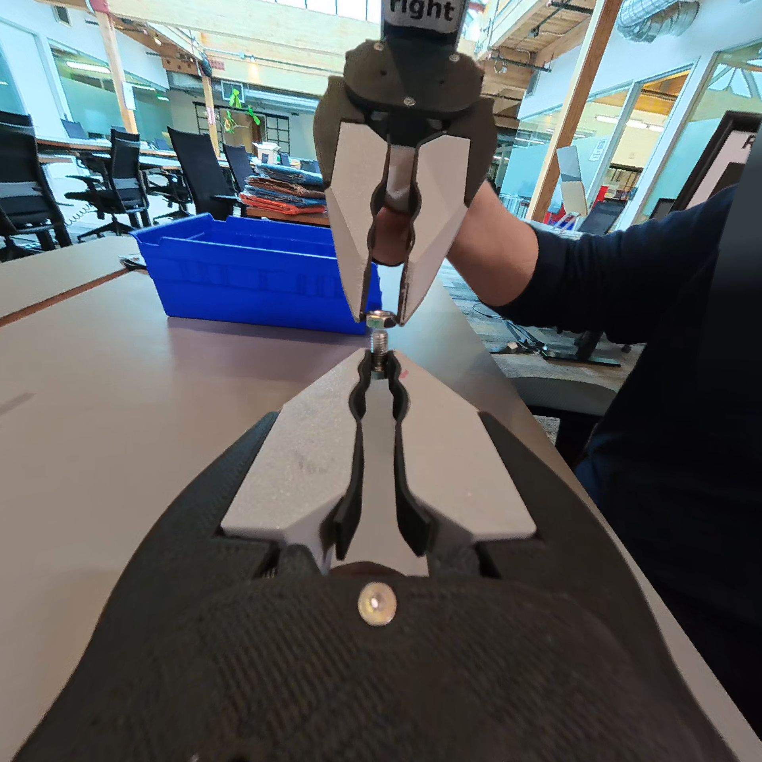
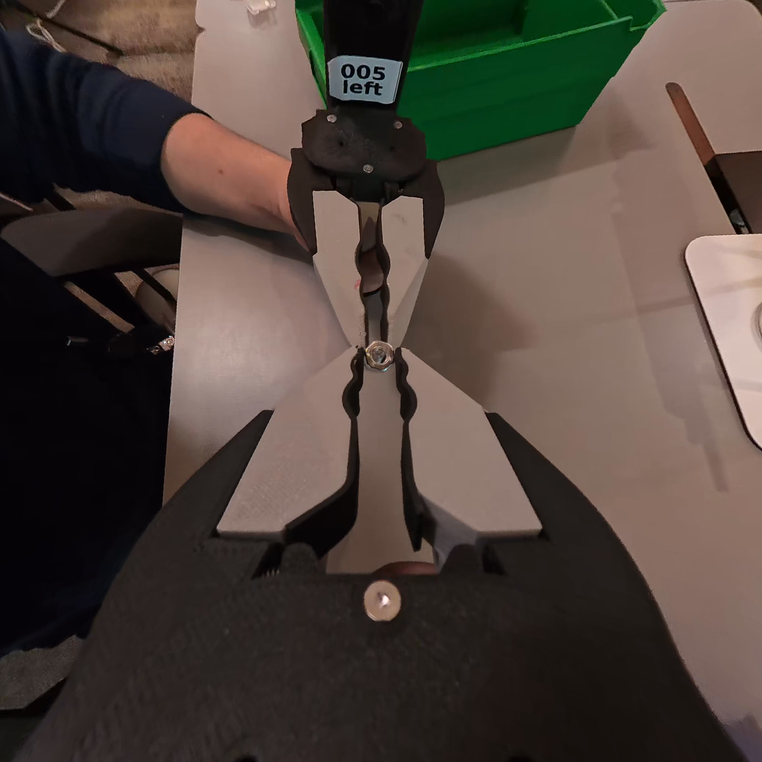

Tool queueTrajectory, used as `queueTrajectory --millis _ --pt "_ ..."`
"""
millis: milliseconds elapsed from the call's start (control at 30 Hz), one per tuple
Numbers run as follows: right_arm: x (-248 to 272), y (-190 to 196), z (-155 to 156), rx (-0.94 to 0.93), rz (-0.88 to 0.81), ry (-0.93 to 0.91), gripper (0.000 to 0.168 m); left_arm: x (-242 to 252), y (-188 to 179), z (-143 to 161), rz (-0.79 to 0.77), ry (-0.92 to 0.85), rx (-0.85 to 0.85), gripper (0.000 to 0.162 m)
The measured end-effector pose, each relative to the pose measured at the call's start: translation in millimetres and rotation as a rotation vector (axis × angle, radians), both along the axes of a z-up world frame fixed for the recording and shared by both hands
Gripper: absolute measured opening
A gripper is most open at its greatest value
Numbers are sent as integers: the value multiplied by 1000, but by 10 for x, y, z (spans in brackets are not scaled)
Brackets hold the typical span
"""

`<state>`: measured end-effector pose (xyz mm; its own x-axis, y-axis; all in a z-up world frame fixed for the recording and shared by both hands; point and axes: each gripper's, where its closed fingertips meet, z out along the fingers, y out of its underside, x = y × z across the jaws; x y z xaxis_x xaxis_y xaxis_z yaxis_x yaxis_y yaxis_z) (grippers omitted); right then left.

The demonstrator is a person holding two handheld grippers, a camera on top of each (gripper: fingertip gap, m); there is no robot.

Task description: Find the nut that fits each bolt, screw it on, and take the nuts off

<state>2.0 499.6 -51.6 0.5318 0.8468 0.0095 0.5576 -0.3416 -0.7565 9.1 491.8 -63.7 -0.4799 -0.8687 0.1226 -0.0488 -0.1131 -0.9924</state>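
My left gripper [image 1: 378,358] is shut on a silver bolt [image 1: 378,350], gripping it near its head with the threaded end pointing forward. My right gripper [image 1: 380,318] faces it tip to tip and is shut on a silver hex nut [image 1: 379,318] that sits at the end of the bolt's thread. In the right wrist view my right gripper [image 2: 378,359] holds the nut [image 2: 378,357] end-on, with the bolt's tip showing in its hole. The left gripper [image 2: 373,344] stands directly behind the nut, and the bolt's shank is hidden. Both are held above the grey table [image 1: 123,371].
A blue bin [image 1: 247,272] stands on the table behind the grippers in the left wrist view. A green bin [image 2: 515,74] stands at the far side in the right wrist view. A white tray [image 2: 730,313] lies at the right. The person's forearms [image 1: 515,264] reach in from the side. The tips of both grippers are at nearly the same place.
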Motion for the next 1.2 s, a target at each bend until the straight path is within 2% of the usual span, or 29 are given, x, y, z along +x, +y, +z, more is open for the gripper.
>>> queueTrajectory --millis 267,567,1200 --pt "-48 23 -21 -22 12 -62 12 1 2 12 19 -6 27 5" --pt "-66 65 52 -46 3 -21 12 -8 40 88 60 -36 37 5" --pt "-33 108 8 -64 -40 -20 13 22 82 49 97 -9 47 5"
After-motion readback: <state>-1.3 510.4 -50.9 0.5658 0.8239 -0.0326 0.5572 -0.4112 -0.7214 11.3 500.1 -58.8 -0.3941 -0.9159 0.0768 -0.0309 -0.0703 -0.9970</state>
